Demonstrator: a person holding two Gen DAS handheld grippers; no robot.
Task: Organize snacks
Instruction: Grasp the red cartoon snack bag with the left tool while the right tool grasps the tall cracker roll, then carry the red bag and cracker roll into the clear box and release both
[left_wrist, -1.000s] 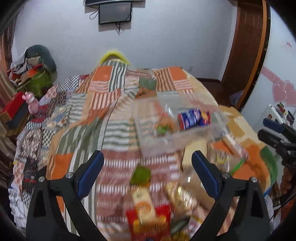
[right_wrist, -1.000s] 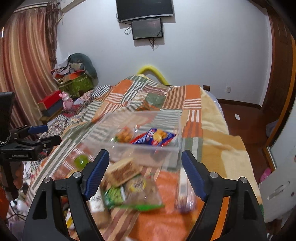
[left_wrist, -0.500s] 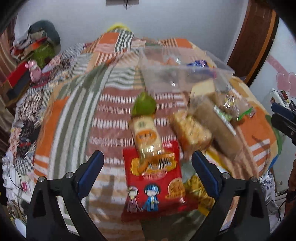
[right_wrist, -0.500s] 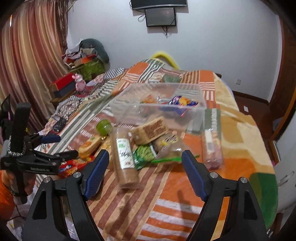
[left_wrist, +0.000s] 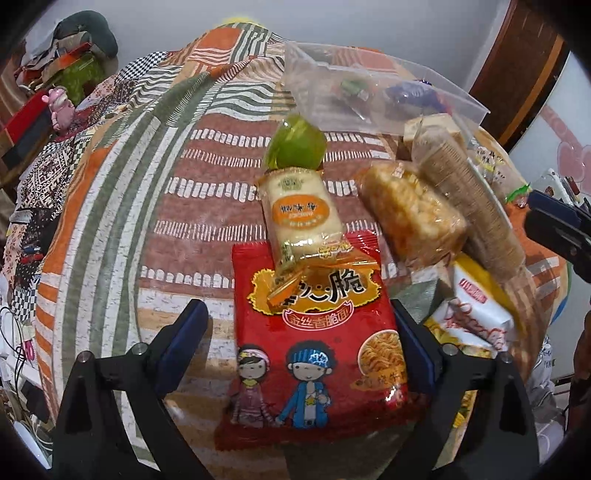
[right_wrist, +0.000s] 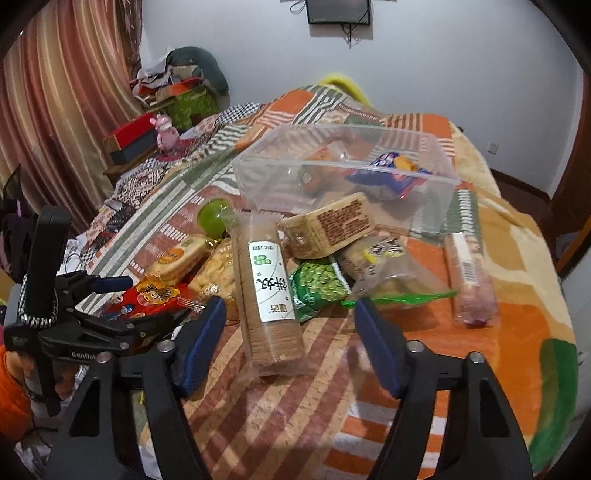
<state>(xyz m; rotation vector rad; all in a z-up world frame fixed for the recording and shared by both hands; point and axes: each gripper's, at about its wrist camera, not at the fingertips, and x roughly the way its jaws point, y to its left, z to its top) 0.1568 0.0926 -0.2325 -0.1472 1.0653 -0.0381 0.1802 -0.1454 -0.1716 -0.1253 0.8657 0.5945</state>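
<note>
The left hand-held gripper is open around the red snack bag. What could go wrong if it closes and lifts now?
1. A wrapped biscuit pack lies partly on the red snack bag, so it may slide off when the left hand-held gripper lifts.
2. The bag is wide and puffy; the fingers may only pinch its edges and lose it.
3. The clear box sits behind the pile, so carrying across may knock other packs.

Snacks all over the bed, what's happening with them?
Someone is tidying snacks into the clear plastic box. The left tongs are open around the red noodle packet, not squeezing it yet. The right tongs are open and empty near the long cracker sleeve. Only a couple of snacks are in the box.
</note>
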